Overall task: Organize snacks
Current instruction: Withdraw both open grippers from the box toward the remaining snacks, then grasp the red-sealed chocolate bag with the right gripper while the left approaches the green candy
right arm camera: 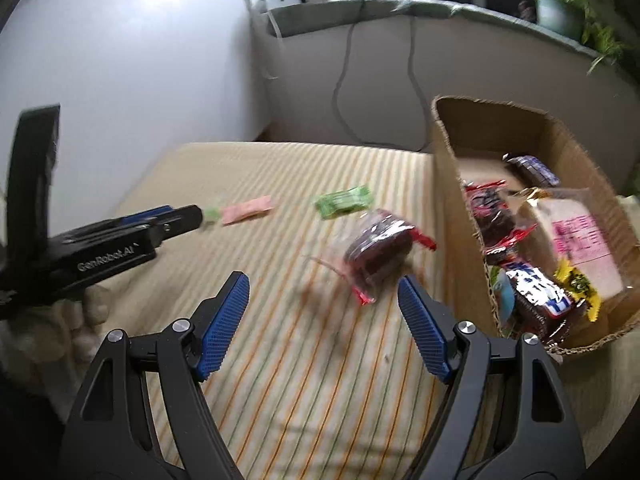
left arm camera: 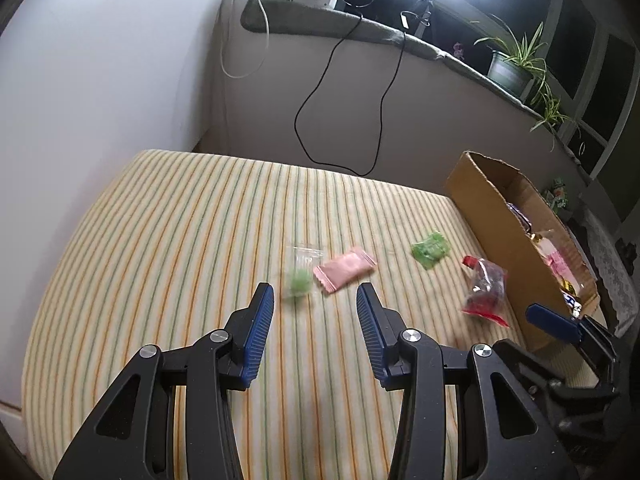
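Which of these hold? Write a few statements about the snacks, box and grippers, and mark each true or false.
1. The pink packet lies inside the cardboard box. False: it lies on the striped cloth.
2. The left gripper holds nothing. True.
3. The box is empty. False: several wrapped snacks are in it.
4. The red-edged packet lies outside the box, ahead of the right gripper. True.
5. The right gripper is clamped on the green packet. False: its jaws are open and empty.

right gripper (right arm camera: 322, 294) open over striped cloth (right arm camera: 280, 380); red-wrapped snack (right arm camera: 378, 254) beside cardboard box (right arm camera: 460, 216).
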`<act>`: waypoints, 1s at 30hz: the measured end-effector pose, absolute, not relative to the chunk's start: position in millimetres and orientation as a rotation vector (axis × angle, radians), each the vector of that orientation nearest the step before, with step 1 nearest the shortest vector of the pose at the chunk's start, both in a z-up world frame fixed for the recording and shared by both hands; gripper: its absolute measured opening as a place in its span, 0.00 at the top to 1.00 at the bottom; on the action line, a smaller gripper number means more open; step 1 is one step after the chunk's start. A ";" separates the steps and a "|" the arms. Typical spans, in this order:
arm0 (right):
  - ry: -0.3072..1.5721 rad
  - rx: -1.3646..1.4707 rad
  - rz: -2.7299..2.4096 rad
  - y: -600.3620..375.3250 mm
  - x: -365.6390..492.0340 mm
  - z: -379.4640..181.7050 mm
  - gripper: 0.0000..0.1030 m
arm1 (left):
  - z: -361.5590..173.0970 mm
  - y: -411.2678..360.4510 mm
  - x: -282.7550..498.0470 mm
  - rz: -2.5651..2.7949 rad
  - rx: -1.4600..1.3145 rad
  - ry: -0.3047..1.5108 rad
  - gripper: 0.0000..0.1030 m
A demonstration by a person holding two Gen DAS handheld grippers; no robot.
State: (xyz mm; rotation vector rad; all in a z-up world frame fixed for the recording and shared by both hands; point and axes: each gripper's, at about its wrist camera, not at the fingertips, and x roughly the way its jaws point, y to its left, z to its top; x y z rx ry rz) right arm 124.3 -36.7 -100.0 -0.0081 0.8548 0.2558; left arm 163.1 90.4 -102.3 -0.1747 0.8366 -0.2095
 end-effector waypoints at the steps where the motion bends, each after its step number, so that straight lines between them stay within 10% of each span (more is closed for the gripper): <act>1: 0.858 -0.010 0.252 -32.8 125.0 -101.4 0.23 | -104.2 89.9 165.8 -0.213 -0.173 0.840 0.60; 30: 0.913 -0.046 0.028 -6.0 160.0 -115.7 0.23 | -117.5 91.5 182.1 -0.268 -0.188 0.880 0.65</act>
